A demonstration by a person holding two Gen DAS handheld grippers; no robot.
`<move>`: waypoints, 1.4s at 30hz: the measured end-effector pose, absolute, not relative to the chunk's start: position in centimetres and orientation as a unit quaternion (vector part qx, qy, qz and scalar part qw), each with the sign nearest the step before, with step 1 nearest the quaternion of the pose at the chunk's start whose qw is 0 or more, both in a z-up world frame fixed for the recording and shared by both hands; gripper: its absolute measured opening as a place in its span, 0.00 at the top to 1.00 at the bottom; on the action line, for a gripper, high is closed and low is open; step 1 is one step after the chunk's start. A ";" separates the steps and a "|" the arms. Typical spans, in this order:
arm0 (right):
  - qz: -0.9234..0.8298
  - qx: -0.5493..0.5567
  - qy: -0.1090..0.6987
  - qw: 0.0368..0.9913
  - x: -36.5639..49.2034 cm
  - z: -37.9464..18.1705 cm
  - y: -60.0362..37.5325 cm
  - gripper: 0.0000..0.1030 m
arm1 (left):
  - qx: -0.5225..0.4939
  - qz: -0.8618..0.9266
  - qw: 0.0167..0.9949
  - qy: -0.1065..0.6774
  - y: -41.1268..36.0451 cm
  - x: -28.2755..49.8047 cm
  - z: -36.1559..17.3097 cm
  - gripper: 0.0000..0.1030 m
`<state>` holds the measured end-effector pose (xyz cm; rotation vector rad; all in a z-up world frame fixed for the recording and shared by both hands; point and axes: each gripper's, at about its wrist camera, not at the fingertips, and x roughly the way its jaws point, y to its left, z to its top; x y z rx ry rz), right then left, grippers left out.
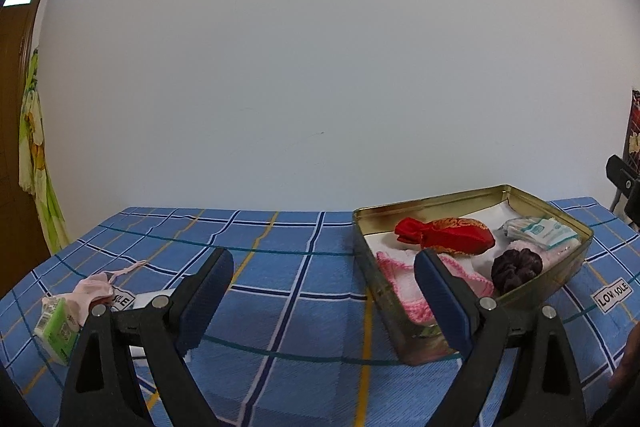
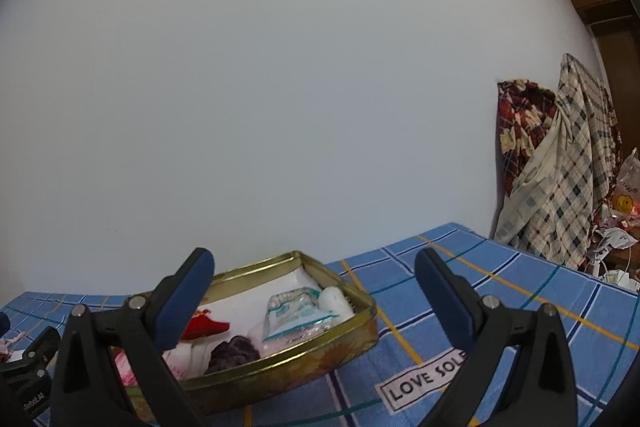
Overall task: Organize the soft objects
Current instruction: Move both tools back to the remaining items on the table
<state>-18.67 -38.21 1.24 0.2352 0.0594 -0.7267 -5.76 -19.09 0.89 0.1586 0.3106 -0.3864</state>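
Observation:
A gold tin box (image 1: 568, 267) sits on the blue plaid cloth at the right. It holds a red pouch (image 1: 452, 235), a pink knitted cloth (image 1: 400, 279), a dark scrunchie (image 1: 516, 267) and a wrapped tissue pack (image 1: 548, 231). My left gripper (image 1: 324, 283) is open and empty, above the cloth, left of the tin. A pale pink cloth item (image 1: 94, 291) and a green tissue pack (image 1: 56, 327) lie at the far left. In the right wrist view my right gripper (image 2: 314, 279) is open and empty, above the tin's (image 2: 320, 347) right end.
The table is covered by the blue plaid cloth (image 1: 288, 307) with a "LOVE SOLE" label (image 2: 424, 379). A white wall stands right behind the table. Draped checked fabrics (image 2: 560, 167) stand past the table's right end. A wooden door (image 1: 12, 147) is at the far left.

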 end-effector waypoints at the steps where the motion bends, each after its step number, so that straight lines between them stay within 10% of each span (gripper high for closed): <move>1: -0.352 0.115 0.033 0.928 -18.5 1.2 -38.0 0.01 | 0.080 -0.190 0.966 0.155 -18.8 -5.7 0.9 0.09; 42: -0.115 0.079 0.143 0.980 -8.0 0.3 -17.7 0.01 | 0.027 -0.016 0.963 0.269 3.8 1.3 -0.5 0.09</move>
